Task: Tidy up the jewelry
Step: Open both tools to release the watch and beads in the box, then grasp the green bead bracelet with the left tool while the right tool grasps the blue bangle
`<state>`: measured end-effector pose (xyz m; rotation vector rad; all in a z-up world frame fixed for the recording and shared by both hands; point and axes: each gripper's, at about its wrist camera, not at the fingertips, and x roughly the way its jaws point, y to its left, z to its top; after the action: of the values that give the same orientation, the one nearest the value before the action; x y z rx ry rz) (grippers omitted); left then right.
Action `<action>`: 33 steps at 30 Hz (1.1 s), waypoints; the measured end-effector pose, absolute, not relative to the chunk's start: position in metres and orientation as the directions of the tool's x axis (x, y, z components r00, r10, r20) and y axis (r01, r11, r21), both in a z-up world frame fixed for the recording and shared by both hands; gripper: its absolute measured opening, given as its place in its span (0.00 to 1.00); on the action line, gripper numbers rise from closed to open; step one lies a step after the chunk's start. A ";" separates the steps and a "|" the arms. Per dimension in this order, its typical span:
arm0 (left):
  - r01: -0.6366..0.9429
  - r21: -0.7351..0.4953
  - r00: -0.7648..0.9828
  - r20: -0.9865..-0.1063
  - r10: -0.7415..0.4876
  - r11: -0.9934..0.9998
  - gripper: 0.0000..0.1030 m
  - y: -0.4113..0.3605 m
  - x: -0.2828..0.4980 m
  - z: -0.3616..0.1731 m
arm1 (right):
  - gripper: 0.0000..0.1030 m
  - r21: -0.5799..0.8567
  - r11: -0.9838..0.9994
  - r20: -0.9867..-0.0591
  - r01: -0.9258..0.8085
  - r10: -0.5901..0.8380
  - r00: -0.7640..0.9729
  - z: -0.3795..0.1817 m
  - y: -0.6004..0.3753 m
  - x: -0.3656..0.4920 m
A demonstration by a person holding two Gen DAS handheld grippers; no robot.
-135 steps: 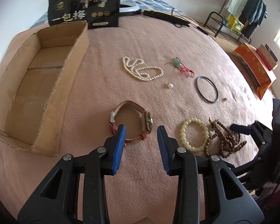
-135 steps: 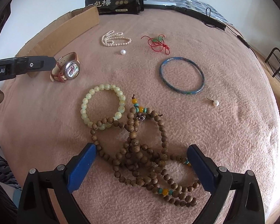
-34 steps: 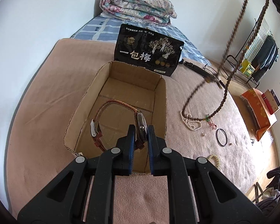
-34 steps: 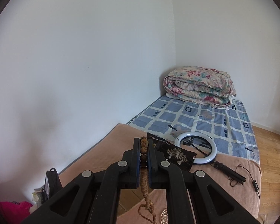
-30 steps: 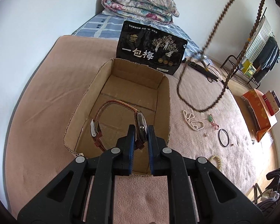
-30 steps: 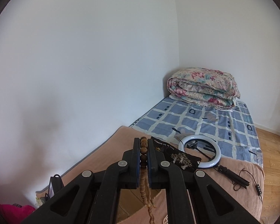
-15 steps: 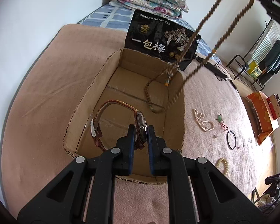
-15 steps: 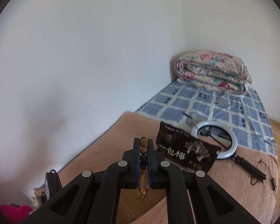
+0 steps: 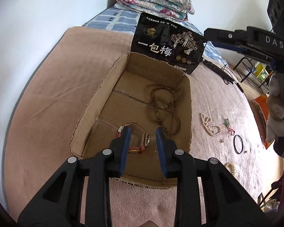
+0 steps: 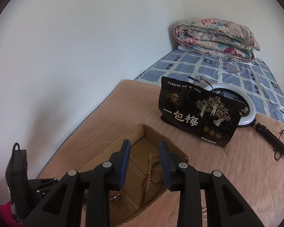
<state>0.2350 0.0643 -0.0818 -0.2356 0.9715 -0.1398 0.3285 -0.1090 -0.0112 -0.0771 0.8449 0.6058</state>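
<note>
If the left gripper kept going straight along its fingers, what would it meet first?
Probably the watch lying on the floor of the cardboard box, directly ahead of the left gripper; its jaws, just opened, no longer grip it. Depth is uncertain.

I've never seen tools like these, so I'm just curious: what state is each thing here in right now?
Left gripper: open, jaws just parted, nothing held.
Right gripper: open, jaws just parted, nothing held.
Watch: lying on the box floor, released.
Wooden bead necklace: lying loose in the box.
Cardboard box: open-topped.
Pearl necklace: out on the blanket.
Black bangle: out on the blanket.
Quilt: folded.
</note>
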 end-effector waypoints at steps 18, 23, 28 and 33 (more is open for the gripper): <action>0.106 -0.189 0.636 -0.742 -0.213 0.976 0.26 0.026 0.201 -0.043 | 0.89 0.063 0.900 -0.673 -0.432 0.358 0.647 0.038 -0.173 0.249; 0.168 -0.169 0.652 -0.720 -0.238 0.971 0.26 0.001 0.188 -0.034 | 1.00 0.049 0.931 -0.651 -0.363 0.306 0.695 0.048 -0.219 0.215; 0.237 -0.153 0.634 -0.724 -0.272 0.959 0.27 -0.031 0.177 -0.033 | 1.00 0.072 0.955 -0.649 -0.287 0.263 0.713 0.041 -0.272 0.188; 0.294 -0.159 0.599 -0.738 -0.312 0.942 0.27 -0.058 0.171 -0.041 | 1.00 0.051 0.978 -0.661 -0.201 0.184 0.727 0.024 -0.321 0.169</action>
<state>0.1712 -0.0584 -0.0409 -0.0216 0.8598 -0.3514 0.1695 -0.3213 0.0238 -0.0245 0.7265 0.2119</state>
